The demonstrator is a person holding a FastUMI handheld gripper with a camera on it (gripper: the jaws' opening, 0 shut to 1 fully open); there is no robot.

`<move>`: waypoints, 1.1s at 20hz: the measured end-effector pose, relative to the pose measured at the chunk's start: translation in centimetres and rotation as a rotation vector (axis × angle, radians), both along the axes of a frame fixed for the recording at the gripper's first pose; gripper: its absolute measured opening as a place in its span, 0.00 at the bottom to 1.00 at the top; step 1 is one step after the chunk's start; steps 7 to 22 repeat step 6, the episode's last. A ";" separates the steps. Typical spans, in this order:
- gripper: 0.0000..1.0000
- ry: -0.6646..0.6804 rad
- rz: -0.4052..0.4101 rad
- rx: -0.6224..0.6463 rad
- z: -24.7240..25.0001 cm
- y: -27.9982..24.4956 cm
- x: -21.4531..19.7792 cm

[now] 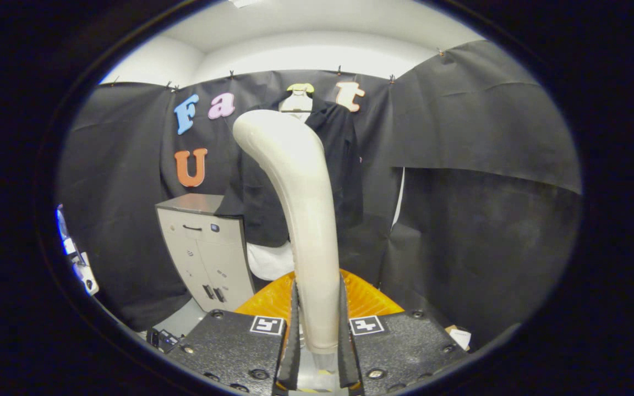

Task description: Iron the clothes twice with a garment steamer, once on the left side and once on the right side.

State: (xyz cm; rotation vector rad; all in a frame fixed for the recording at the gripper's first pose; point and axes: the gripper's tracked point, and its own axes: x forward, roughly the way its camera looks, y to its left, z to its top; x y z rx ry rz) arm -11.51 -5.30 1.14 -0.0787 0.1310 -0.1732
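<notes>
My gripper (317, 335) clamps the garment steamer (306, 220) handle between both fingers; its head rises toward twelve o'clock, before the dark garment (344, 165) hanging beyond; cabinet (207, 247) at ten o'clock.

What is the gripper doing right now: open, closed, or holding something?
Gripper: closed on the garment steamer handle, both fingers pressing its sides, with the steamer rising ahead toward the dark garment on the hanger.

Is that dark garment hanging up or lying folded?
Hanging: the dark garment hangs spread from a hanger, beyond the gripper shut on the steamer handle.
</notes>
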 end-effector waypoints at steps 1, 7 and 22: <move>0.30 -0.006 0.009 0.001 -0.2 0.2 -0.7; 0.30 -0.028 0.035 0.017 -0.1 -0.1 -2.4; 0.30 -0.028 0.035 0.017 -0.1 -0.1 -2.4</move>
